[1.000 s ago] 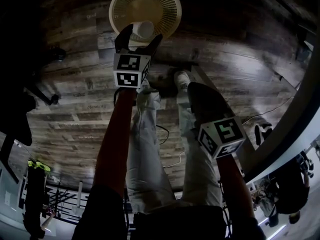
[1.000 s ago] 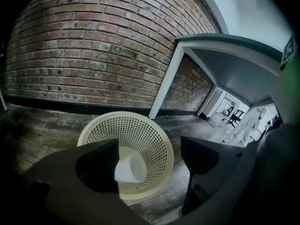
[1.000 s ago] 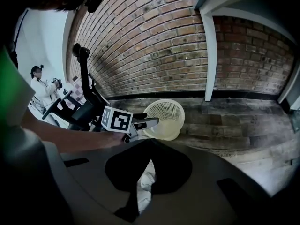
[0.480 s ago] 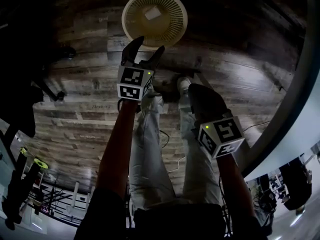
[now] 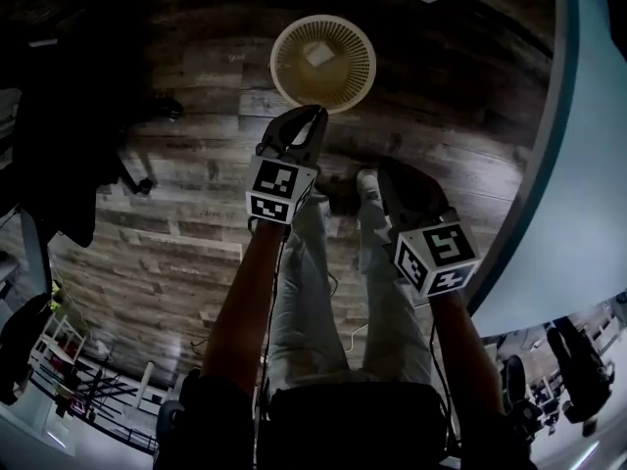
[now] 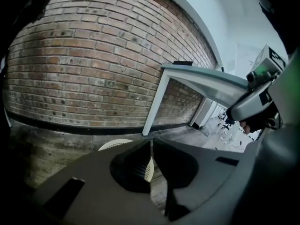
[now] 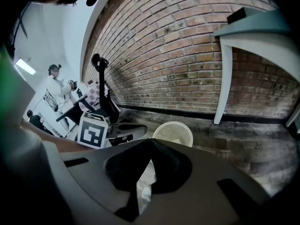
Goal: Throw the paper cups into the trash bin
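Cream lattice bin (image 5: 322, 64) stands upright on the wood floor (image 5: 196, 164), mouth up. One cup (image 5: 318, 54) lies at its bottom as a pale patch, too small to tell which way its mouth or long axis points.

Just short of the bin's near rim is the left claw (image 5: 312, 116), pointing forward and down at it. Its jaws have just been closing and now meet tip to tip with nothing between them. That forearm reaches out straight over the person's legs.

The right claw (image 5: 390, 176) is drawn back beside it, lower in the head view and also tilted down. It is clenched and empty.

A pale tabletop (image 5: 578, 145) curves along the right, and a brick wall (image 6: 93, 55) stands behind the bin.
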The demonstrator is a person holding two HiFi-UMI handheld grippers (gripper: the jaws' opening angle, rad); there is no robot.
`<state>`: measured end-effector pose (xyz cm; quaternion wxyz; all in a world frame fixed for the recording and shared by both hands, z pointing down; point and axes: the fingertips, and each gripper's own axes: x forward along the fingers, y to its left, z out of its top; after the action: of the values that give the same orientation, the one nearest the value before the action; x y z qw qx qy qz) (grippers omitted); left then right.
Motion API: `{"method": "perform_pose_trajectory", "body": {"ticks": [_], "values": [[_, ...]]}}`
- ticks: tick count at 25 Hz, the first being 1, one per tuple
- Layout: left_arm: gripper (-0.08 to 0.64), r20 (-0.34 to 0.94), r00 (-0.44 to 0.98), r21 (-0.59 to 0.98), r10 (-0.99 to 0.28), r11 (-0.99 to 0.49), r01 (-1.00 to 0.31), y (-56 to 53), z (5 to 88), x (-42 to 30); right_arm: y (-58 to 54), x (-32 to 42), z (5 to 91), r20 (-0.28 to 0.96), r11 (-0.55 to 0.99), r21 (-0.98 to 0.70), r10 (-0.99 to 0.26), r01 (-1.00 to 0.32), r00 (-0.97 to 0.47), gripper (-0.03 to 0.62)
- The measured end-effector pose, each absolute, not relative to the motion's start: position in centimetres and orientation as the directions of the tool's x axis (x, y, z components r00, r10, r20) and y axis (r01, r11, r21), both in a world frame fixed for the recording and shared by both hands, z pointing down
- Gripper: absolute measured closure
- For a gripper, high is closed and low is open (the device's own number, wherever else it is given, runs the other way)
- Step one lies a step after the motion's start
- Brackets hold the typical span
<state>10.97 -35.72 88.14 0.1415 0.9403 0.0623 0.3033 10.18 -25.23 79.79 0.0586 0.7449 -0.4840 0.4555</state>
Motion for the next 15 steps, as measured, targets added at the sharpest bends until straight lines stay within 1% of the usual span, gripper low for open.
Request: {"method": "perform_pose_trajectory", "body": {"ticks": [3, 9, 15], "values": [[0.551, 0.534, 0.826, 0.292, 0.181, -0.956, 0.021, -35.2, 84.2, 10.9, -25.0, 11.1, 77.2, 0.719, -0.519, -0.334, -0.68, -0.787, 0.143, 0.597], [0.551, 0.495, 0.858, 0.252, 0.136, -0.968, 0.008, -34.7, 76.0, 9.1, -24.6, 12.1, 71.8, 0.683, -0.477, -0.291, -0.711, -0.83, 0.169, 0.597], [0.551, 0.447, 0.891, 0.24, 0.079, -0.97, -0.035, -32.5, 68.6, 7.7, -23.6, 13.2, 66.2, 0.626, -0.406, -0.275, -0.763, -0.872, 0.158, 0.597]]}}
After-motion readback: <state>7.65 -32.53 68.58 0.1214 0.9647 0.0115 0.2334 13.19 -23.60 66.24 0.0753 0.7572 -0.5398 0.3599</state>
